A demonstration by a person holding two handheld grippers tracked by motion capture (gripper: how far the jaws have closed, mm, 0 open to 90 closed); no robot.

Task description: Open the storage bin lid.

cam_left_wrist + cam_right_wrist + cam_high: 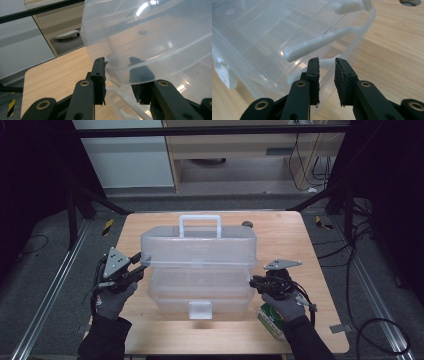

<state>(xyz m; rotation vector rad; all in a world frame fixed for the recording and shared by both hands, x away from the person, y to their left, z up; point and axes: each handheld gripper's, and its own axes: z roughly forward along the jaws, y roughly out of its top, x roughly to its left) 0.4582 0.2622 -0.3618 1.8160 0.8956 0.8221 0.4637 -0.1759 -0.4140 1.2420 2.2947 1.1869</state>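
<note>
Clear plastic, the hinged toolbox sits mid-table; our left gripper clamps its raised lid's rim (thin, slippery), which could slip and drop. Our right gripper straddles the base wall, jaws apart.

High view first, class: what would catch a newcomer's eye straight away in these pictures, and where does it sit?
A big clear plastic toolbox with a white handle sits mid-table, its lid raised above the tray section. The left gripper reaches the lid's left edge, with the rim between its jaws in the left gripper view. The right gripper sits at the box's right end, and a green carton lies beneath that hand.
</note>
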